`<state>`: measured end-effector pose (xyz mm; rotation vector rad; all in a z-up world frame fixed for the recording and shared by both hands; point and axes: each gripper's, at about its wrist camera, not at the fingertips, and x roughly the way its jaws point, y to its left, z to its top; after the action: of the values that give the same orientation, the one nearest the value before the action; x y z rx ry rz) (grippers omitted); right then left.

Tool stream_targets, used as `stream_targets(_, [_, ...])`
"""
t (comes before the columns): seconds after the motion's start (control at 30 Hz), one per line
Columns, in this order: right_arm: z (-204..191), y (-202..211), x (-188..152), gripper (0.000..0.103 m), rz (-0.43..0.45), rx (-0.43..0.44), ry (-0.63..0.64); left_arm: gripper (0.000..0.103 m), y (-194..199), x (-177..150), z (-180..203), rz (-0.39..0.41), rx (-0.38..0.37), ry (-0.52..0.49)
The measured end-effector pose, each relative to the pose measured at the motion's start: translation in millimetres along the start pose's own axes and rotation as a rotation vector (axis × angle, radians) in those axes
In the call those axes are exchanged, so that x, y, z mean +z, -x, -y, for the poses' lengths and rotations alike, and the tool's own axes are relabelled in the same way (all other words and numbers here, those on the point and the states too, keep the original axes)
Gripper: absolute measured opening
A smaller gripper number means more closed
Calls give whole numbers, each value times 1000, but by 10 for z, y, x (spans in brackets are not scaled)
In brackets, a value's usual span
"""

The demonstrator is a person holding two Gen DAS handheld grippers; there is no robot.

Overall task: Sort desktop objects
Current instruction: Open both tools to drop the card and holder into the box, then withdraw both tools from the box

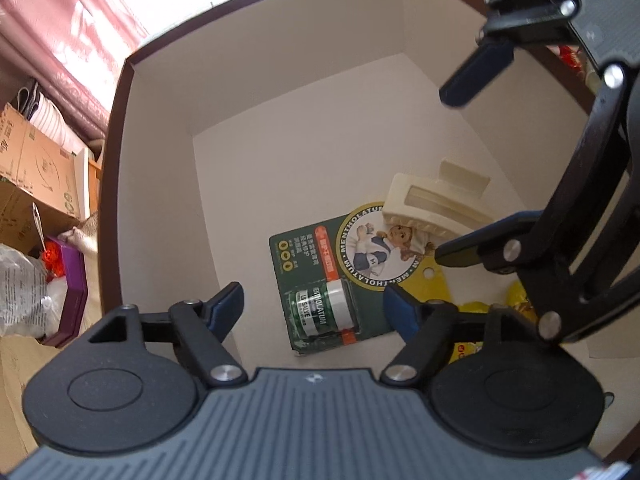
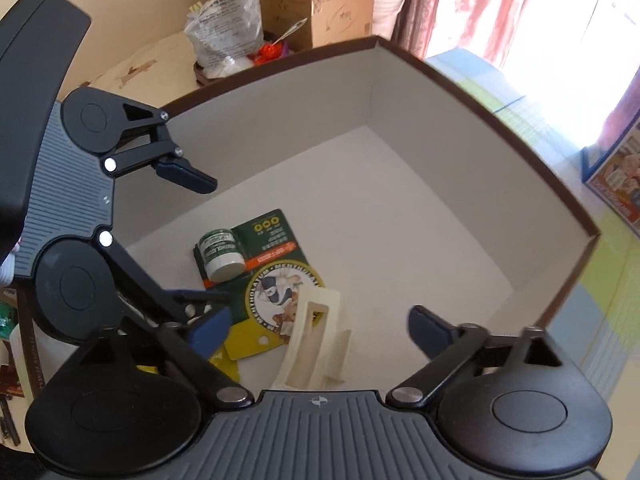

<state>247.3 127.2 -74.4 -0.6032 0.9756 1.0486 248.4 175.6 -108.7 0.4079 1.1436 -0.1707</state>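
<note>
Two black two-finger grippers with blue finger pads hang over a brown-rimmed cardboard box with pale inner walls [image 1: 168,128] [image 2: 460,128]. The left gripper [image 1: 314,304] has its jaws spread wide with nothing between them, poised above the near part of the box floor. The right gripper [image 2: 316,334] is likewise spread wide and empty; in the left wrist view it reaches in from the right side [image 1: 460,172].

On the box floor lies a green Mentholatum lip-salve blister card with a small green-and-white jar [image 1: 328,280] [image 2: 256,256]. A cream plastic hair claw clip [image 1: 430,208] [image 2: 310,344] rests partly on the round printed end of that card. Beside the card, to its right in the left wrist view, yellow packaging [image 1: 472,312] [image 2: 240,340] lies partly hidden behind the gripper linkages.

Outside the box, to its left in the left wrist view, stand brown cardboard cartons [image 1: 32,168] [image 2: 332,4], a crumpled clear plastic bag [image 1: 20,296] [image 2: 224,32] and a pink curtain [image 1: 52,32] [image 2: 480,0].
</note>
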Motion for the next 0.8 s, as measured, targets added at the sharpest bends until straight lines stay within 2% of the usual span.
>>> stream_targets(0.17, [-12,136,-49,98,21,6,4,81,115,5,34,17,10,7])
stream_targets(0.2, [-13,169,-59,98,30,6,4,82,164,28,142,22,16,8])
stream_targets(0.8, [-83,934,-386,101,224,43,-58,89,912,-111,240,152,97,121])
